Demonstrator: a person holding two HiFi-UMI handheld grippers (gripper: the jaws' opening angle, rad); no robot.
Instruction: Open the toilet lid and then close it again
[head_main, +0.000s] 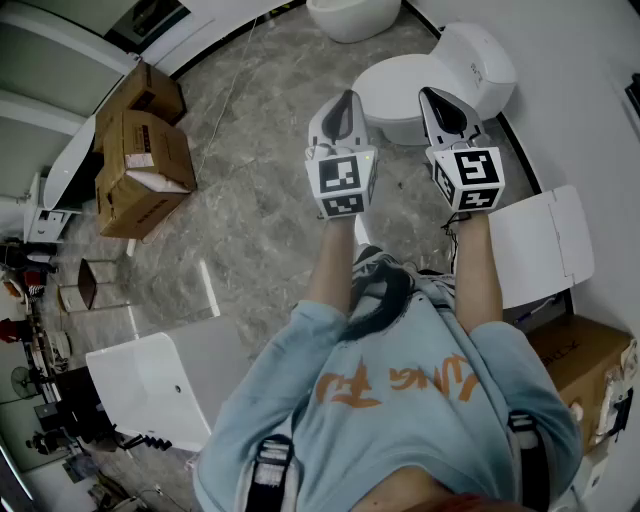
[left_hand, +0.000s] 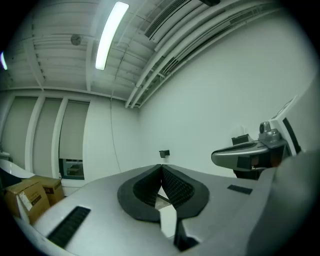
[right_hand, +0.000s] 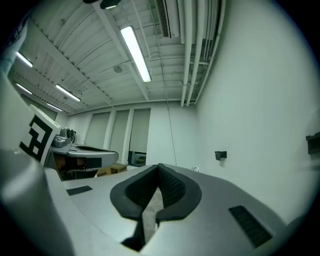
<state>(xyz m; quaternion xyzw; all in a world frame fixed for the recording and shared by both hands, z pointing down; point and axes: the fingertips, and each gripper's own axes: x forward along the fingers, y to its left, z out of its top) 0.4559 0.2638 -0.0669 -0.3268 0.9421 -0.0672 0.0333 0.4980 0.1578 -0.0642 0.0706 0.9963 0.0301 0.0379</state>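
We hold the left gripper and right gripper level before the toilet, fingers clenched on nothing. The toilet lid lies down, untouched. Judging by that, we have either not begun or already finished.

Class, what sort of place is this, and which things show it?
Probably a bathroom-fixture showroom or storeroom: a closed white toilet, another white fixture beyond it, and cardboard boxes on the floor.

1. White toilet, smooth and rounded, standing on grey marble floor close beside white wall.
2. Oval toilet lid shut, lying flat, facing up, near edge partly hidden in head view.
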